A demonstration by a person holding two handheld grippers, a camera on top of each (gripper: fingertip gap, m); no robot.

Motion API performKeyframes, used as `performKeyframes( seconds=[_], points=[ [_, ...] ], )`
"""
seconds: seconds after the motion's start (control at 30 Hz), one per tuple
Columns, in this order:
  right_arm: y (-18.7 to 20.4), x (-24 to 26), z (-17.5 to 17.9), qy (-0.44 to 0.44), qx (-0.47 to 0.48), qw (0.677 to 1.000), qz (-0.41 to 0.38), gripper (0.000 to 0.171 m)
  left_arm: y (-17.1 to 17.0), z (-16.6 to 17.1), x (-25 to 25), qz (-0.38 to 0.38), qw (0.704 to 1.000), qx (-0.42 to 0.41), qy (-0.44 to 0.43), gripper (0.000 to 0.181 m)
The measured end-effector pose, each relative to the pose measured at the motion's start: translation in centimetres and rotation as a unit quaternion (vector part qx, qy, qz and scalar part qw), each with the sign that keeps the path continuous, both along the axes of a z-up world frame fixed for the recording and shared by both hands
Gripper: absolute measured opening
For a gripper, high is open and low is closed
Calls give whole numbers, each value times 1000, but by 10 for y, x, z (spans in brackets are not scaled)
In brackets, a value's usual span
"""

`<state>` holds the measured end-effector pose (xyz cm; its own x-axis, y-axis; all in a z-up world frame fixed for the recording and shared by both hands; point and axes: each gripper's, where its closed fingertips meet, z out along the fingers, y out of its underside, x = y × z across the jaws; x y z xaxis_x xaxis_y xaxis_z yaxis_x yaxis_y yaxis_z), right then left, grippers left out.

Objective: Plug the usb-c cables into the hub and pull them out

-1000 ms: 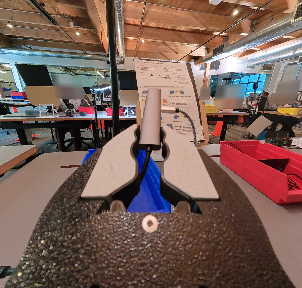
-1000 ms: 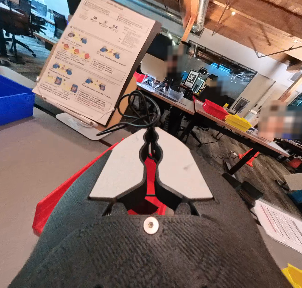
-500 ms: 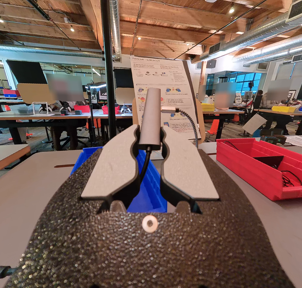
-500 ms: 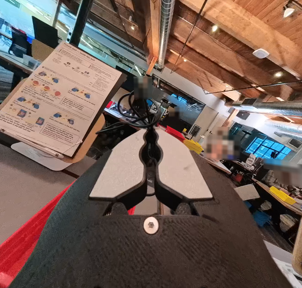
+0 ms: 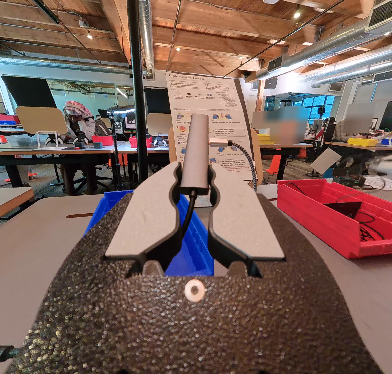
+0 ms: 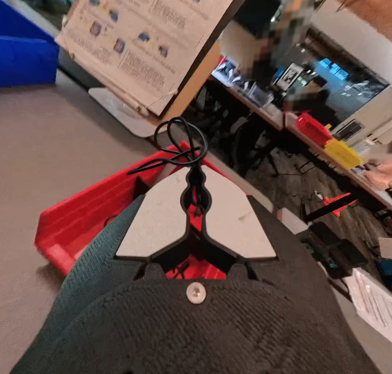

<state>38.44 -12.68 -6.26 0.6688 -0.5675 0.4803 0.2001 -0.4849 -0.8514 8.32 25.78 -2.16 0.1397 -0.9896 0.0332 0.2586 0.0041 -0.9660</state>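
Note:
My left gripper (image 5: pixel 194 168) is shut on a grey bar-shaped hub (image 5: pixel 196 149) and holds it upright above the blue bin (image 5: pixel 191 245). A braided cable with a metal plug (image 5: pixel 220 142) sits in the hub's right side and hangs down to the right. The hub's own black lead (image 5: pixel 187 213) drops between the fingers. My right gripper (image 6: pixel 196 171) is shut on a thin black cable (image 6: pixel 180 149), whose loops stick out past the fingertips, above the red bin (image 6: pixel 84 207). The picture there is blurred.
The red bin (image 5: pixel 331 217) at the right holds more black cable. An instruction sheet on a board stand (image 5: pixel 210 120) stands behind the bins at the table's far edge. A black pole (image 5: pixel 135 88) rises behind the blue bin. Other tables and people are beyond. My right fingertips sit around 50 cm from my left ones.
My right gripper has tipped back down from pointing at the ceiling and now hangs over the red bin with the black cable. My left gripper has drifted slightly with the hub.

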Motion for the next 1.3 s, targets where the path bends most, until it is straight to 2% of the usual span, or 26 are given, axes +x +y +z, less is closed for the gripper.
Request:
performKeyframes(
  seconds=[0.1,0.17,0.23,0.27,0.33,0.4,0.5,0.6,0.7,0.9,0.97,1.17,1.3],
  points=[
    [-6,-6,-84,137,-125,983,-2,5,-1,0,0,-3,1000,0,0,23],
    [-19,-2,-115,169,-173,969,-47,28,-3,-2,3,-9,1000,0,4,23],
    [-19,-3,-107,157,-135,976,-69,44,-7,-7,7,-16,1000,-1,12,23],
    [-13,-8,-92,149,-84,983,-66,59,-10,-9,10,-19,1000,1,20,23],
    [11,-30,-56,125,22,991,-35,72,-18,-15,16,-28,999,6,32,23],
    [42,-65,-30,93,67,993,13,86,-31,-23,26,-50,998,11,48,23],
    [106,-131,-10,60,130,980,137,65,-61,-43,43,-91,992,23,88,23],
    [156,-181,-23,50,139,966,211,57,-96,-68,58,-128,980,65,139,23],
    [185,-207,-40,41,146,955,255,47,-122,-88,67,-148,967,110,174,23],
    [206,-213,-69,75,182,944,267,33,-148,-109,76,-143,963,131,185,23],
    [206,-203,-77,83,195,948,237,28,-154,-112,77,-143,966,128,174,23],
    [201,-194,-78,80,259,935,229,13,-164,-126,81,-138,967,114,179,23],
    [199,-192,-82,98,275,928,231,11,-166,-131,81,-143,969,98,176,23]
  ],
)
